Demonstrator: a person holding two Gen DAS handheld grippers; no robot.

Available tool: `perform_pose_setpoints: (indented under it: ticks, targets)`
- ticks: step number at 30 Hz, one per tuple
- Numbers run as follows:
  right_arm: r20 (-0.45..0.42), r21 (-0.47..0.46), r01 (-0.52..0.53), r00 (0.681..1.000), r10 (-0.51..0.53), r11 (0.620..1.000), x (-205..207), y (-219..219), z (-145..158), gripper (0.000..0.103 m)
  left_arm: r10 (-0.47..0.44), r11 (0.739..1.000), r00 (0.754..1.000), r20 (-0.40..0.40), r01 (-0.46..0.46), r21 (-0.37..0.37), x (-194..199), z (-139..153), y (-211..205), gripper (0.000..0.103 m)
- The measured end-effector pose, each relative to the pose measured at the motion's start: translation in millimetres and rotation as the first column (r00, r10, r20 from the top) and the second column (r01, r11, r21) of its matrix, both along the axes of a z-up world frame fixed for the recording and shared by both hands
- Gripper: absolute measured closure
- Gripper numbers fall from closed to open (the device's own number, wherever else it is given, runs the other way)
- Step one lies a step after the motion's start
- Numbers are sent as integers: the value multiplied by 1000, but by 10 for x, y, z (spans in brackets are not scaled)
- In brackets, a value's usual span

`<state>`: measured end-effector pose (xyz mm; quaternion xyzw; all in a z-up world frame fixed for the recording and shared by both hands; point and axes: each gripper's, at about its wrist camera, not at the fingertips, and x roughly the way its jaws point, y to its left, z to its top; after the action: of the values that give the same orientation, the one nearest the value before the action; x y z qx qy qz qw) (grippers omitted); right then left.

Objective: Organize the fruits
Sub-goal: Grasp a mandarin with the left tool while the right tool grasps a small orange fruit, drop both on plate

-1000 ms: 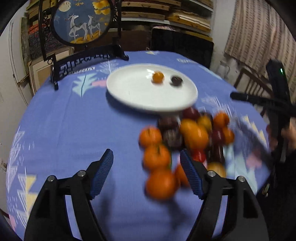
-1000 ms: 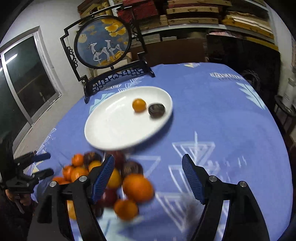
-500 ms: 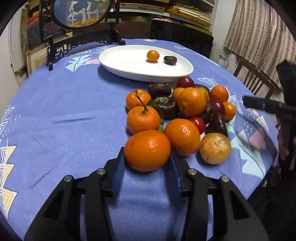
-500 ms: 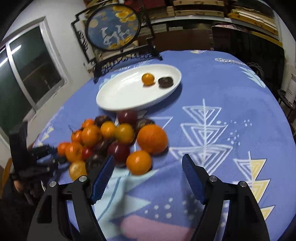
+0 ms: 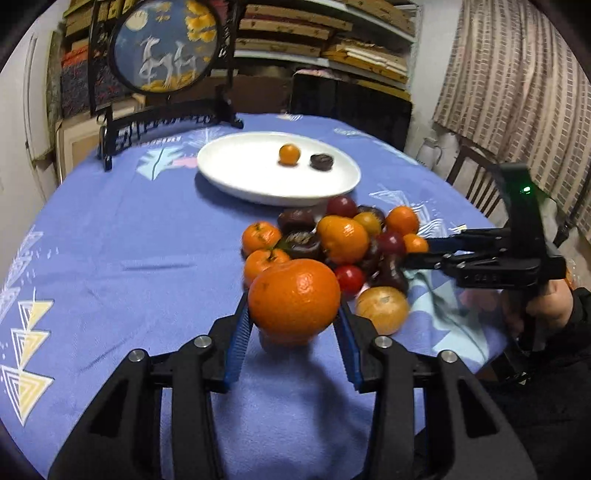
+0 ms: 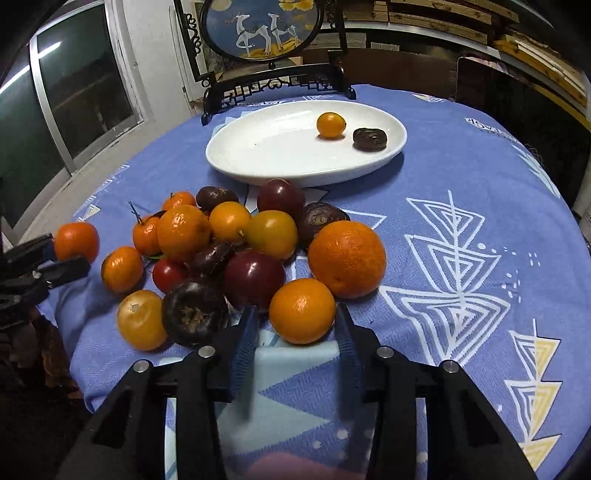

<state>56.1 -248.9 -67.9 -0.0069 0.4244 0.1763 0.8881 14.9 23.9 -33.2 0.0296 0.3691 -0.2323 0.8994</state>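
A pile of mandarins, dark plums and yellow fruit (image 6: 229,243) lies on the blue cloth in front of a white plate (image 6: 266,147). The plate holds a small orange fruit (image 6: 330,124) and a dark one (image 6: 369,139). My left gripper (image 5: 293,314) is shut on a large mandarin (image 5: 293,291), held just above the cloth at the pile's near edge. My right gripper (image 6: 296,308) is closing around a small orange (image 6: 302,310) at the pile's front. The right pad meets the small orange, but a narrow gap shows at the left pad.
A round painted screen on a black stand (image 6: 262,29) rises behind the plate. A big orange (image 6: 347,258) lies right of the small one. Beyond the table's right edge is a chair (image 5: 476,184). A hand (image 5: 554,299) holds the right gripper there.
The left jaws closed on the large mandarin and raised it off the cloth. The right gripper came down to the pile and its jaws narrowed around the small orange.
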Motion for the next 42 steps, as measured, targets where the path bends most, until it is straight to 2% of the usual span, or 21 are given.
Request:
perform_pose_setpoints:
  ticks: [4, 11, 18, 21, 25, 28, 32, 34, 35, 36, 37, 38, 40, 42]
  targets:
    - [-8, 23, 6, 1000, -6, 1000, -2, -55, -21, 67, 16, 1000, 1000, -23, -16, -1, 25, -73, 25, 61]
    - [1, 83, 10, 1000, -10, 997, -77, -173, 57, 67, 10, 1000, 1000, 3, -10, -10, -7, 18, 17, 61]
    - [51, 200, -13, 999, 3, 980, -56, -319, 488, 67, 3, 1000, 1000, 11, -3, -17, 208, 168, -32, 61]
    - [59, 211, -12, 998, 0, 977, 182, -323, 674, 67, 5, 1000, 1000, 19, -5, -24, 464, 283, -86, 61]
    - [30, 245, -19, 999, 12, 969, 599, -266, 744, 67, 5, 1000, 1000, 10, -4, -27, 923, 374, -208, 61]
    - [-10, 255, -13, 1000, 16, 967, 949, -177, 698, 67, 25, 1000, 1000, -16, -25, -7, 1335, 350, -311, 61]
    - [-76, 258, 12, 997, 8, 966, 1477, -45, 505, 66, 33, 999, 995, -95, -31, 31, 1906, 163, -481, 60]
    - [-87, 257, 17, 996, 6, 966, 1680, 8, 427, 65, 36, 998, 992, -119, -29, 58, 2073, 64, -553, 60]
    - [-78, 257, 27, 997, -7, 966, 1731, 6, 425, 64, 49, 996, 989, -137, -39, 78, 2171, 0, -585, 57]
    - [-65, 261, 43, 998, -27, 964, 1768, -17, 445, 59, 57, 996, 988, -141, -46, 79, 2207, -14, -588, 53]
    - [-52, 270, 54, 998, -42, 961, 1764, -43, 467, 57, 66, 996, 988, -137, -56, 74, 2217, -6, -574, 43]
    - [-42, 275, 57, 998, -47, 960, 1750, -65, 490, 56, 75, 996, 990, -116, -69, 51, 2178, 56, -529, 35]
    - [-14, 279, 56, 998, -54, 959, 1642, -126, 550, 55, 83, 996, 994, -68, -82, 26, 2050, 187, -448, 28]
    - [-3, 279, 63, 998, -65, 958, 1488, -199, 579, 54, 84, 996, 996, -27, -83, 13, 1863, 315, -364, 24]
